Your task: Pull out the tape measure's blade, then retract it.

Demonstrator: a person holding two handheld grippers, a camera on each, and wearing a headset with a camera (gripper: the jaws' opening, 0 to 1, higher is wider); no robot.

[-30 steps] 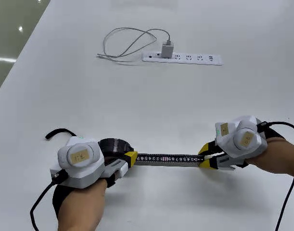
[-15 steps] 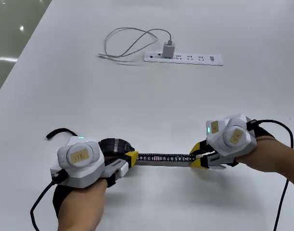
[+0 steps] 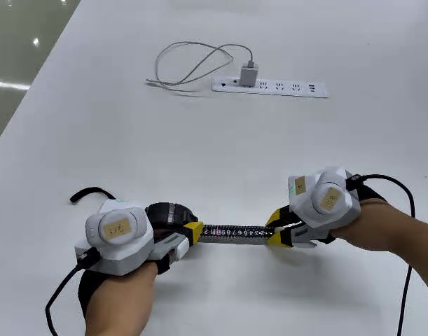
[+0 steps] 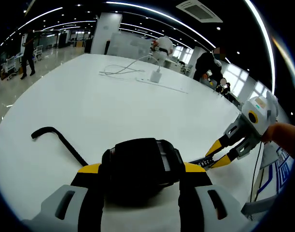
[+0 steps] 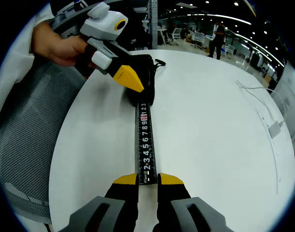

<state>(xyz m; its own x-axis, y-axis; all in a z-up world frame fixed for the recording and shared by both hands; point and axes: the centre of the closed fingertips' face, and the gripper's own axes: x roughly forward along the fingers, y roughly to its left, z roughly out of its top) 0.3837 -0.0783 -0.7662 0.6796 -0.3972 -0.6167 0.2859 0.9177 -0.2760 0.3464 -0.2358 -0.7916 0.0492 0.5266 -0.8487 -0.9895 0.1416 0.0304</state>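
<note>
In the head view, we saw the left tongs clamped around the black tape case, which sat on the white tabletop near its front edge. The blade ran from the case to the right tongs, whose yellow tips were pinched on its free end. A black strap curled on the tabletop just left of the case. A white power strip with a looped cable lay well apart at the far side. In the left gripper view, the case sat wedged between the two jaws of the left tongs, with the strap trailing to the left and the right tongs at the right, holding the blade's end. In the right gripper view, the right tongs were closed on the blade, its printed numbers facing up, and the strip led straight ahead to the case gripped by the left tongs.
</note>
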